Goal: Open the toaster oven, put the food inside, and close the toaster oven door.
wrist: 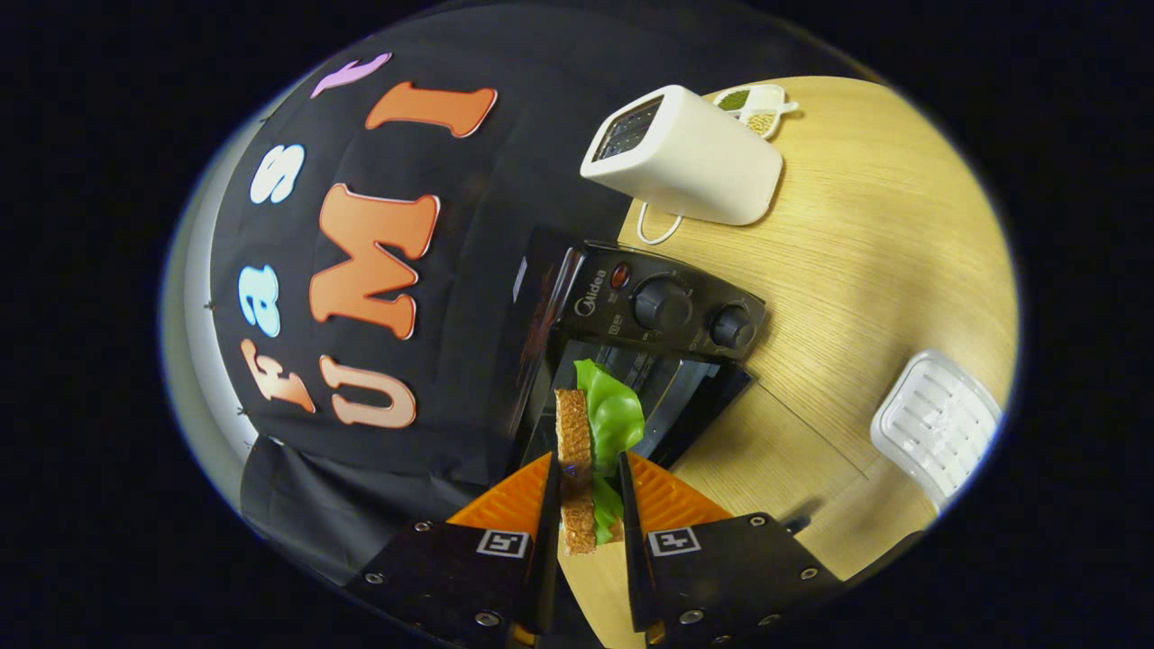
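1. The food, a sandwich [577, 460] made of a brown toasted slice with a green lettuce leaf [613, 415] against it, stands on edge between the fingers. Its long axis runs forward along the fingers, and its far end points at the open toaster oven [649, 333].
2. The lettuce lies on the side of the slice nearer the control panel and bulges out beyond the fingertips, rising above the slice at the far end.
3. The gripper [586, 473] has its fingers drawn in to a narrow gap, one finger against each flat side of the sandwich, so the sandwich is clamped between them. The near end of the sandwich reaches back between the finger bases.
4. The toaster oven is just ahead of the fingers on the wooden table [883, 234], with its back toward the booth wall. Its door [694, 397] is dropped open, and the far end of the sandwich is over the door and at the mouth of the cavity.
5. The control panel carries two round knobs [663, 305] side by side and a small red lamp [620, 275] beside them.
6. Beyond the toaster oven a white pop-up toaster [685, 158] rests on the table, with a small divided dish [757, 108] of grains behind it.
7. A clear ribbed plastic tray [938, 424] lies well apart from the toaster oven, at the table's near edge.
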{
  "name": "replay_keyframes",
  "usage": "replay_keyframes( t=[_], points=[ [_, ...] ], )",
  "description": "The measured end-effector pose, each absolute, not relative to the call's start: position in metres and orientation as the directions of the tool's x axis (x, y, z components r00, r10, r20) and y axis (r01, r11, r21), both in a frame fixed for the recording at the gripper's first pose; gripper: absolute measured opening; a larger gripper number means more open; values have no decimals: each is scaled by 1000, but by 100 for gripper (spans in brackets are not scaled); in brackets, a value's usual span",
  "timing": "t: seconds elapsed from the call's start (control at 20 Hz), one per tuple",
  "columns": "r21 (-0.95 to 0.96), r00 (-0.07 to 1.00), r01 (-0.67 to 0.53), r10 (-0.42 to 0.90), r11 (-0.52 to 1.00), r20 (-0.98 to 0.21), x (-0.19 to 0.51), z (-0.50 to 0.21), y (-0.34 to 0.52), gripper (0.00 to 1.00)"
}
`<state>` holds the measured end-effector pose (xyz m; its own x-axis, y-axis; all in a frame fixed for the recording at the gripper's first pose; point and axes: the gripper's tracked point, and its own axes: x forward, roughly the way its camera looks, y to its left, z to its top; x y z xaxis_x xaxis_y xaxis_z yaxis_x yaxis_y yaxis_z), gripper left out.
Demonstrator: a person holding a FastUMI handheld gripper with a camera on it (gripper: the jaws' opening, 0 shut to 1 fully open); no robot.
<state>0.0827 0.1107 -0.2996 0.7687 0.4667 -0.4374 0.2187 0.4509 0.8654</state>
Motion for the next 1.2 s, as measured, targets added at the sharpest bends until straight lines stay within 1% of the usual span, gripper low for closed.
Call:
replay_keyframes(
  t=[0.25, 0.4, 0.5, 0.7, 0.85, 1.1, 1.2],
  points=[
    [861, 808, 286, 377, 421, -453, 105, -319, 134, 34],
    [837, 805, 355, 318, 417, -500, 111, -334, 148, 34],
    [827, 802, 374, 301, 419, -516, 114, -340, 158, 34],
    [741, 790, 443, 170, 504, -588, 116, -356, 150, 34],
    [745, 769, 464, 200, 479, -608, 118, -362, 165, 28],
    [745, 748, 441, 253, 501, -613, 122, -365, 195, 28],
    [743, 741, 432, 269, 510, -615, 123, -365, 205, 36]
  ],
)
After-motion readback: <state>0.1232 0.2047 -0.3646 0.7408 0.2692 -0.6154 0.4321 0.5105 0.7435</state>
